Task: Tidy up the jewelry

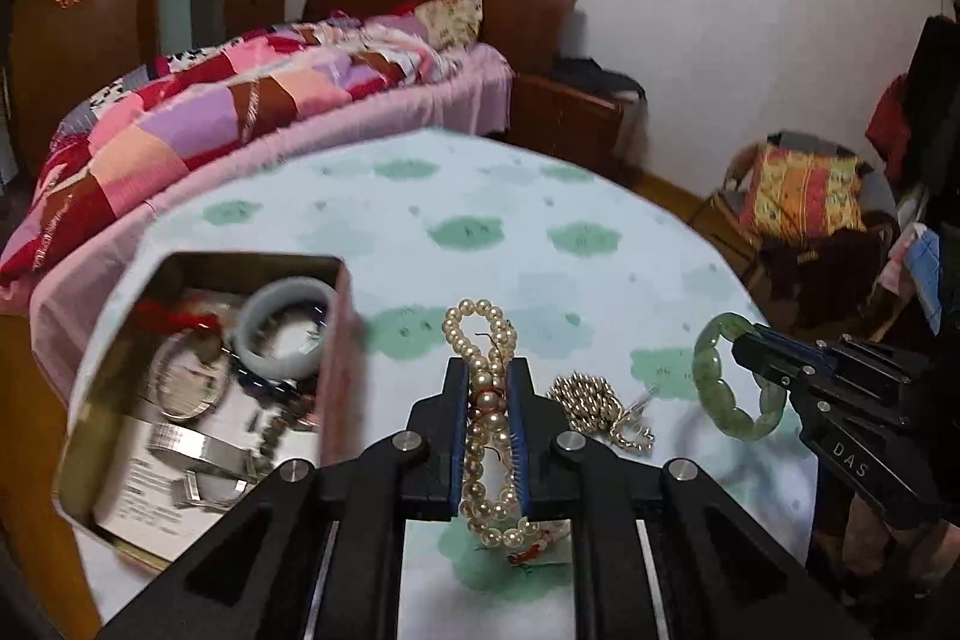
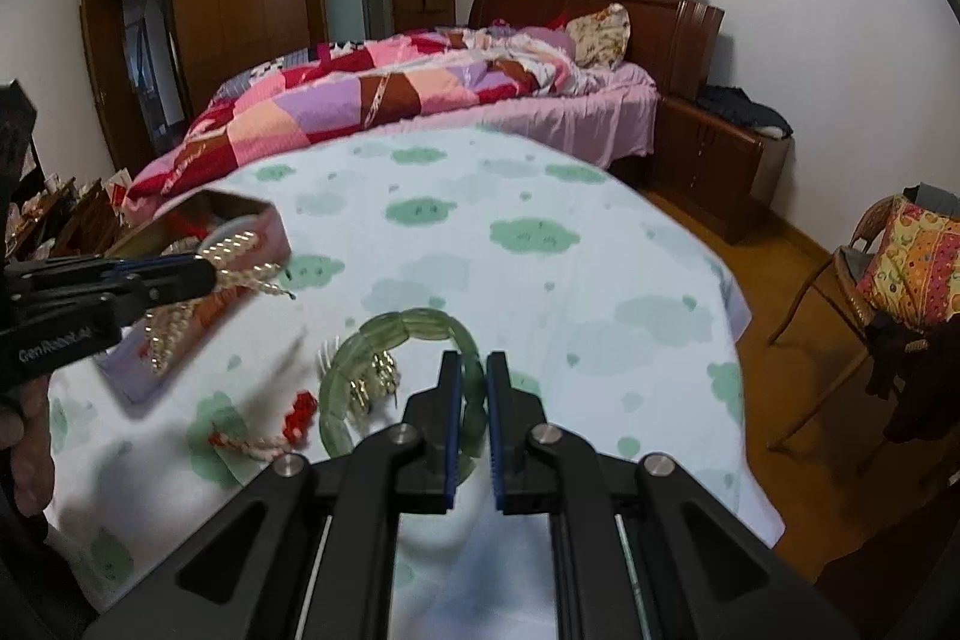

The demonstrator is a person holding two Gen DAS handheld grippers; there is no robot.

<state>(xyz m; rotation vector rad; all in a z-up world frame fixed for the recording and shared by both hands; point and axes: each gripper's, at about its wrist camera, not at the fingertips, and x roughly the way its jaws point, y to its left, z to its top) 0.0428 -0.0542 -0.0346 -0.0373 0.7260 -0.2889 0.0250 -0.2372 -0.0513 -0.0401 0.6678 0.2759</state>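
Left gripper (image 1: 487,400), black with blue pads, is clamped on a doubled strand of cream pearl beads (image 1: 489,418). The strand's long axis runs along the fingers: one loop sticks out past the tips, the other hangs below the pads. An open, octagonal metal tin with a pink outer wall (image 1: 342,340) sits just to the left of this gripper on the pale tablecloth with green cloud print (image 1: 540,196). It already holds a pale jade bangle (image 1: 288,328), silver bracelets and papers. Judged from this layout, the coming move turns on a short sideways carry to the left, over the tin's near wall, and the left hand is the nearer one.

Right gripper (image 2: 474,388) is closed on a green stone-segment bracelet (image 2: 408,325). The ring stands out forward and to the left of the tips, clear of the cloth. It lies farther from the tin, with a small heap of gold beads (image 1: 591,400) lying on the cloth between the two grippers.
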